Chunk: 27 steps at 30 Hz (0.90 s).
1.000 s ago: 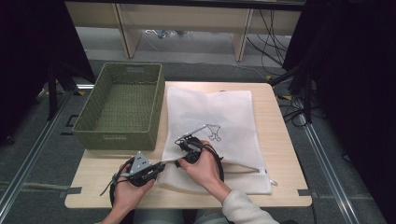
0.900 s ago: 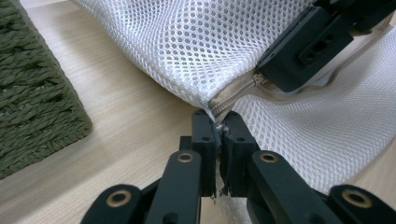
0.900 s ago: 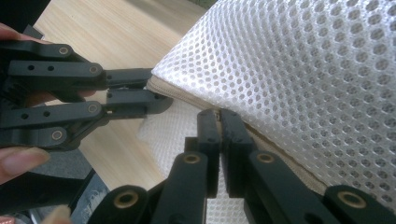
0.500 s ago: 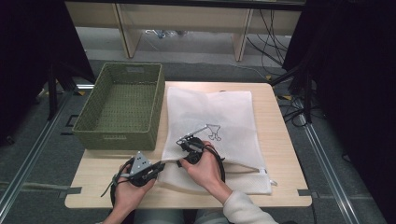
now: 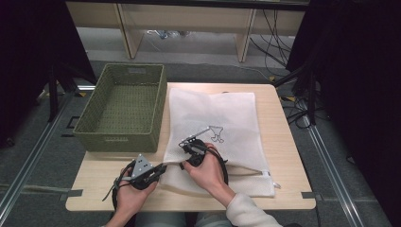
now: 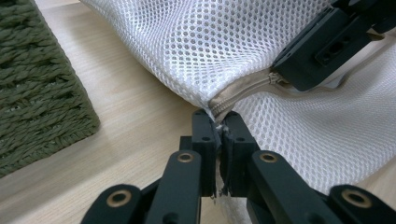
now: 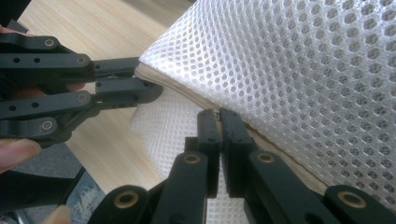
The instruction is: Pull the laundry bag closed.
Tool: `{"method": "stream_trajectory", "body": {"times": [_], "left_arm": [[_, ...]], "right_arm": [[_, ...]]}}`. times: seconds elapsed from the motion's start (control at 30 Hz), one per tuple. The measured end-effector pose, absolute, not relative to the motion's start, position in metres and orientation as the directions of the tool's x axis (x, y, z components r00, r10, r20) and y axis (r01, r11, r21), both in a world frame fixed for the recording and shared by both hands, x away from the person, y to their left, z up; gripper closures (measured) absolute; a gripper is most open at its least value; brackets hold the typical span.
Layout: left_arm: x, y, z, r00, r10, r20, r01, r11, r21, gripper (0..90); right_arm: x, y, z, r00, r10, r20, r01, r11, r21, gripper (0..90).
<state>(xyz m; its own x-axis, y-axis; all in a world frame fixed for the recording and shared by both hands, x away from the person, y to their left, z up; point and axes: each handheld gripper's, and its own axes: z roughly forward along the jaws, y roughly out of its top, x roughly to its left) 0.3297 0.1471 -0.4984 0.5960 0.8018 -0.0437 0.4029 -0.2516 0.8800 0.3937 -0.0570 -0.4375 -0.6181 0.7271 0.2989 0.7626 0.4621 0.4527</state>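
Step in hand: unzipping the mesh bag. Left gripper jaws clamp the bag corner; right gripper jaws clamp the zipper. Next: draw right gripper toward 3 o'clock.

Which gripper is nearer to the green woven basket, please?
Left. The left gripper sits just below the green woven basket's near right corner; the right gripper rests farther right on the white mesh bag.

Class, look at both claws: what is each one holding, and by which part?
Both grip the white mesh laundry bag. The left claw pinches the corner at the end of its zipper; the right claw pinches the zipper seam a little further along.
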Motion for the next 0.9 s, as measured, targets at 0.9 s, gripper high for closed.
{"method": "stream_trajectory", "body": {"times": [0.9], "left_arm": [[0.3287,0.149,-0.4986,0.582,0.811,-0.066,0.422,-0.231,0.877,84.2]], "right_arm": [[0.3951,-0.0615,-0.4372,-0.602,0.744,0.289,0.773,0.453,0.444,88.4]]}}
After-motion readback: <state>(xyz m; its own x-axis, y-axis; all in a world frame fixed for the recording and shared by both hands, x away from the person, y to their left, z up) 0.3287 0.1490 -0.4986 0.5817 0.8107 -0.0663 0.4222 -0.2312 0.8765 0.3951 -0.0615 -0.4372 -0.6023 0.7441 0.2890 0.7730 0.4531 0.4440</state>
